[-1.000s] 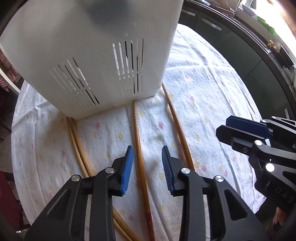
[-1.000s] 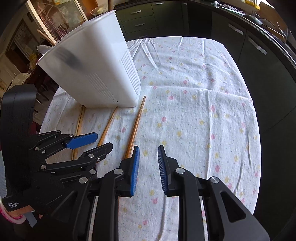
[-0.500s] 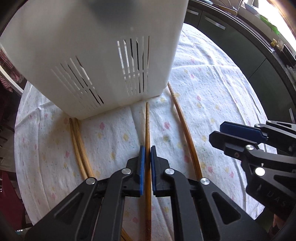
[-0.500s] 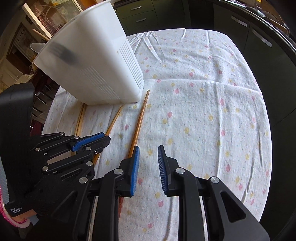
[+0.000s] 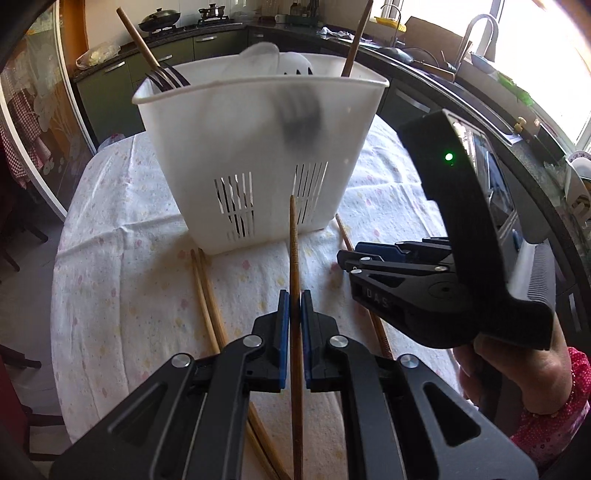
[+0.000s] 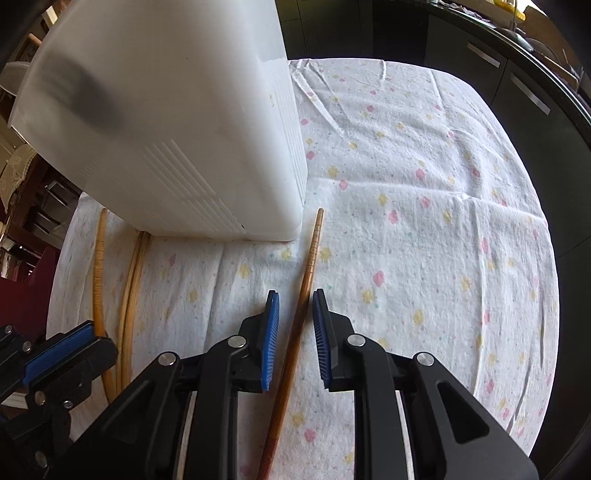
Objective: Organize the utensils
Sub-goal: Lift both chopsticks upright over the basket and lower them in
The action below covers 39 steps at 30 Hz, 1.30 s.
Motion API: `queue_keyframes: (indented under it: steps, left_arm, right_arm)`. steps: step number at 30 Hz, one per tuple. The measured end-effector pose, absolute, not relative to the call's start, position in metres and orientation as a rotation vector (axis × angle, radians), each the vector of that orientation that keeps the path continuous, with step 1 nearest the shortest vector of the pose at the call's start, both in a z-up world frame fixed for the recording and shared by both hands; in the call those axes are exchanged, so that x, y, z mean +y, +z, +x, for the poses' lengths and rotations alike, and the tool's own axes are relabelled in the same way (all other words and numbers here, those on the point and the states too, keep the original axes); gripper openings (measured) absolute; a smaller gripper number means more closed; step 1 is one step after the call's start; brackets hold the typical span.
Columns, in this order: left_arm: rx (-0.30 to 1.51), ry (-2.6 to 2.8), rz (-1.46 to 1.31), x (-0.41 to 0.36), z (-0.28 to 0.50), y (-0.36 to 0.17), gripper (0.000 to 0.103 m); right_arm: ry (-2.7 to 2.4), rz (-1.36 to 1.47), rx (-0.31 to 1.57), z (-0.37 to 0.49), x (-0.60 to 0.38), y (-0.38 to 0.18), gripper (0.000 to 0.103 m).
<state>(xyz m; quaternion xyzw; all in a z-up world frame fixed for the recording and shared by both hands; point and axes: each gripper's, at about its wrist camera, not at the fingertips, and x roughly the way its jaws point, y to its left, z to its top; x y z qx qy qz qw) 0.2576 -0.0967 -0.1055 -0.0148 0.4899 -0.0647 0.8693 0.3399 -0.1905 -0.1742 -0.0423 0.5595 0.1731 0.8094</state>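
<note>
Setting: kitchen with dark green cabinets (image 5: 162, 70) and a sink tap (image 5: 476, 33) at the 1 o'clock edge of the left wrist view; the tabletop (image 6: 424, 229) wears a white cloth with small pink and yellow flowers.
Left tongs (image 5: 294, 336): closed narrow on a brown chopstick (image 5: 294, 258), both blue pads pressed against its shaft; its tip points at 12 o'clock toward the holder's slotted wall.
Right tongs (image 6: 295, 339): parted moderately, straddling a second brown chopstick (image 6: 308, 269) that lies on the cloth; neither pad touches it, as far as can be told.
Utensil holder (image 5: 255, 147): white plastic, upright at 12 o'clock in the left view and 10 o'clock in the right; a dark fork (image 5: 164, 79), a white spoon-like utensil (image 5: 266, 55) and wooden handles stand inside.
Loose chopsticks: a pale pair (image 5: 207, 295) lies at 9 o'clock of the left tongs, running under them from the holder's base.
Obstruction: the right device's black body (image 5: 461, 240) fills the 3 o'clock side of the left view, covering part of the second chopstick.
</note>
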Motion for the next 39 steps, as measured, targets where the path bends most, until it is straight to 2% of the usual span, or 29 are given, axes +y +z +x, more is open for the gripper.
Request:
queue_keyframes:
  steps: [7, 15, 25, 39]
  left_arm:
    - [0.959, -0.158, -0.034, -0.085, 0.238, -0.082, 0.006]
    - [0.892, -0.184, -0.028, -0.082, 0.214, -0.054, 0.006]
    - [0.807, -0.218, -0.017, -0.085, 0.192, -0.012, 0.006]
    - [0.496, -0.207, -0.016, -0.08, 0.196, 0.128, 0.006]
  right_arm:
    - [0.393, 0.013, 1.167, 0.318, -0.221, -0.15, 0.007]
    - [0.482, 0.135, 1.024, 0.27, -0.275, -0.079, 0.007]
    - [0.566, 0.12, 0.859, 0.242, -0.271, -0.003, 0.007]
    - [0.577, 0.136, 0.595, 0.254, -0.262, 0.14, 0.007]
